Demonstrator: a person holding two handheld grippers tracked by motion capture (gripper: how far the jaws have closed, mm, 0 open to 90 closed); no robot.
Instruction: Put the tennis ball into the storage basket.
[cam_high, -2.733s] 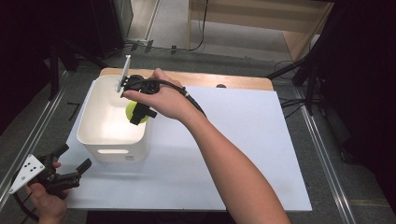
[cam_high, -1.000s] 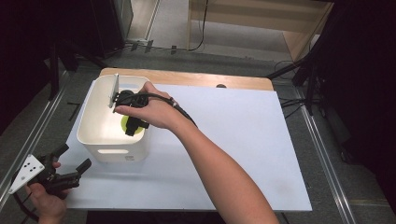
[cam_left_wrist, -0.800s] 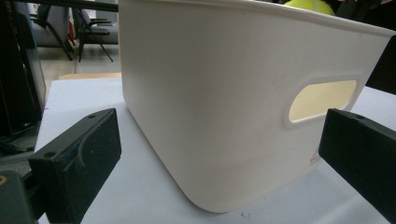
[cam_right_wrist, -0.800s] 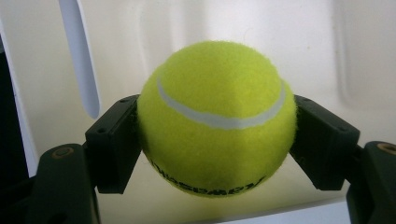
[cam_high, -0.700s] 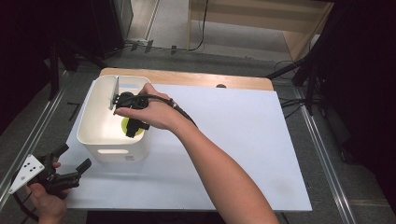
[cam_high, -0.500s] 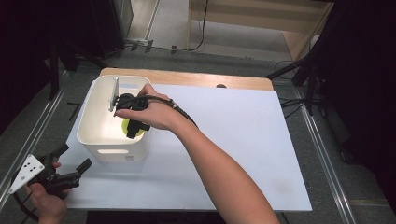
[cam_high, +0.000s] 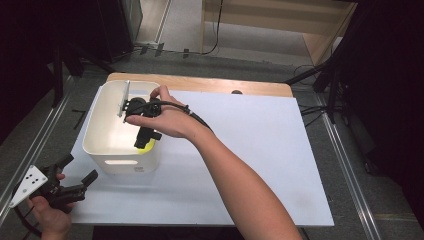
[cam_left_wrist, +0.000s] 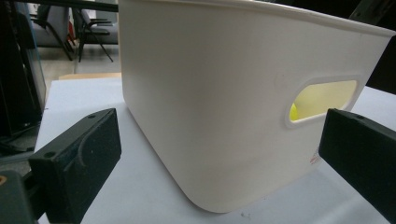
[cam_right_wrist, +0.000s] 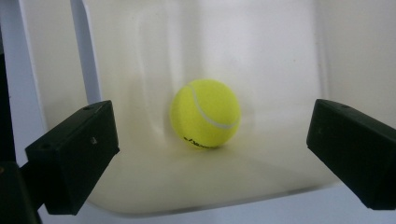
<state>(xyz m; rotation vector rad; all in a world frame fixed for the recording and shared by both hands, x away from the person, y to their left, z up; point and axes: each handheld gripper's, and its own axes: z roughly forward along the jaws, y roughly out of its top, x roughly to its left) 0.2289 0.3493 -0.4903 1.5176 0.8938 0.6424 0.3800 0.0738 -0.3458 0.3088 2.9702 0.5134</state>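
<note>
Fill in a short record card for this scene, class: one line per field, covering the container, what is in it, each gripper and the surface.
Container: white plastic bin with a handle slot, standing on the table's left part
Contents: yellow tennis ball, resting on the bin floor, touched by neither jaw
Right gripper: jaws open, reaching down inside the bin above the ball
Left gripper: jaws open, holding nothing, near the table's front left corner, pointed at the bin's outer wall
Surface: white sheet over a wooden table
</note>
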